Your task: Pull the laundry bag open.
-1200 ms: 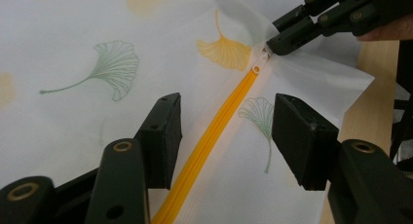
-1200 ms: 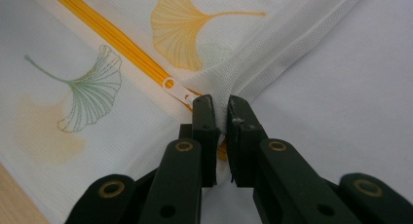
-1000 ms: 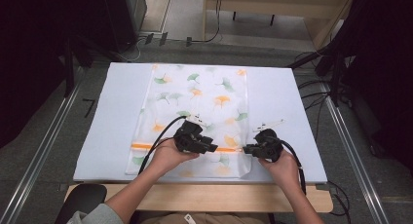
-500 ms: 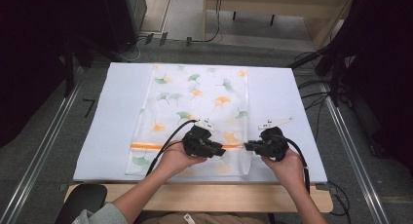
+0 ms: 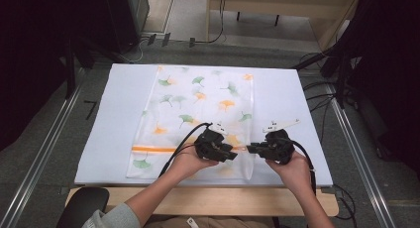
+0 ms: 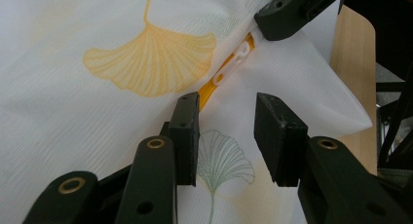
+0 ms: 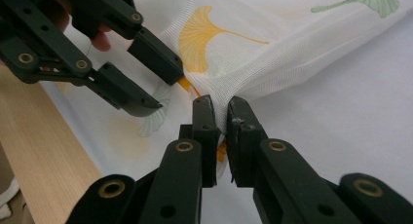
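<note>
The white zipper pull [image 6: 237,55] sits on the orange zipper [image 5: 153,149] of the ginkgo-print mesh bag [image 5: 200,106], just ahead of the left hand-held gripper [image 6: 226,131], whose jaws have just been opening and hold nothing. The right hand-held gripper [image 7: 223,124] pinches the bag's edge. What is inside I cannot tell.

Mesh bag [image 5: 198,106] on table [image 5: 114,114] centre — claws at its near edge.
</note>
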`<state>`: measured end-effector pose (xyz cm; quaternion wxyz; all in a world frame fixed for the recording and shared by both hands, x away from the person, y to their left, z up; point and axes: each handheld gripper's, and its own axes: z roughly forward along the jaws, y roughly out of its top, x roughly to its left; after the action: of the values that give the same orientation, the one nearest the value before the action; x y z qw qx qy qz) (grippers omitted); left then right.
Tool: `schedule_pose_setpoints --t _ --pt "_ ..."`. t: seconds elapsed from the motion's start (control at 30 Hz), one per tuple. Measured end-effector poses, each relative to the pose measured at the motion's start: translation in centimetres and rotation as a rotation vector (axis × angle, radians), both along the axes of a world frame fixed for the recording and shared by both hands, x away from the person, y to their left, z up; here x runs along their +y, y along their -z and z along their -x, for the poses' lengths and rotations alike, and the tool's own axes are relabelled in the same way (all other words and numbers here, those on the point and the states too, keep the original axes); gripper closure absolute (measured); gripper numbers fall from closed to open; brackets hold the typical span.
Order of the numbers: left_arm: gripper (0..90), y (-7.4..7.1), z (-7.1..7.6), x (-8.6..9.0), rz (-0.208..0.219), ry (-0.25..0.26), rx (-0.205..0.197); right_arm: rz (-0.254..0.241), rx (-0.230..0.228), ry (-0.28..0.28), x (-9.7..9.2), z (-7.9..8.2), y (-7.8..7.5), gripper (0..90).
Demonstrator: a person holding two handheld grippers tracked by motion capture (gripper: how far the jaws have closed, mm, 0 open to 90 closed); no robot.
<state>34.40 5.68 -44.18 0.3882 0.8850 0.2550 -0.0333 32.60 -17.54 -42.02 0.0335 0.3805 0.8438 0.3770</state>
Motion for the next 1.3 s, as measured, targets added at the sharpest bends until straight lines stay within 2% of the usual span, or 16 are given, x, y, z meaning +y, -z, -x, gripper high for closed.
schedule_pose_setpoints --t 0.17,0.33,0.43,0.53,0.67,0.77,1.03,1.17,1.2,1.3 --pt "59.0 0.2 -0.1 -0.8 -0.019 0.017 -0.007 0.001 -0.005 -0.024 0.4 0.2 -0.2 85.7" --pt "57.4 0.3 -0.1 -1.4 -0.013 0.017 -0.02 -0.002 -0.008 -0.034 0.7 0.2 -0.3 85.7" --pt "61.6 0.3 0.0 -1.6 0.002 0.017 0.007 0.0 -0.007 -0.027 0.6 0.2 -0.2 85.7" --pt "66.5 0.4 0.3 -1.9 -0.017 0.036 -0.001 -0.003 -0.008 -0.016 0.4 0.1 -0.3 85.7" --pt "69.5 0.4 0.0 -1.8 0.007 0.006 0.017 -0.004 -0.008 -0.024 0.6 0.2 -0.3 85.7" --pt "78.7 0.3 -0.1 -1.7 0.027 0.005 0.036 -0.006 -0.012 -0.025 0.6 0.2 -0.4 85.7" --pt "83.2 0.4 -0.2 -1.9 0.025 -0.022 0.039 -0.003 -0.006 -0.021 0.7 0.2 -0.4 85.8" --pt "86.9 0.6 -0.4 -1.9 0.036 -0.03 0.065 -0.002 -0.005 -0.023 0.7 0.2 -0.3 85.8" --pt "89.7 0.5 -0.4 -1.8 0.035 -0.033 0.065 -0.002 -0.003 -0.022 0.7 0.2 -0.3 85.8" --pt "90.0 0.4 -0.3 -1.8 0.024 -0.031 0.082 -0.005 -0.005 -0.024 0.7 0.2 -0.3 85.7"
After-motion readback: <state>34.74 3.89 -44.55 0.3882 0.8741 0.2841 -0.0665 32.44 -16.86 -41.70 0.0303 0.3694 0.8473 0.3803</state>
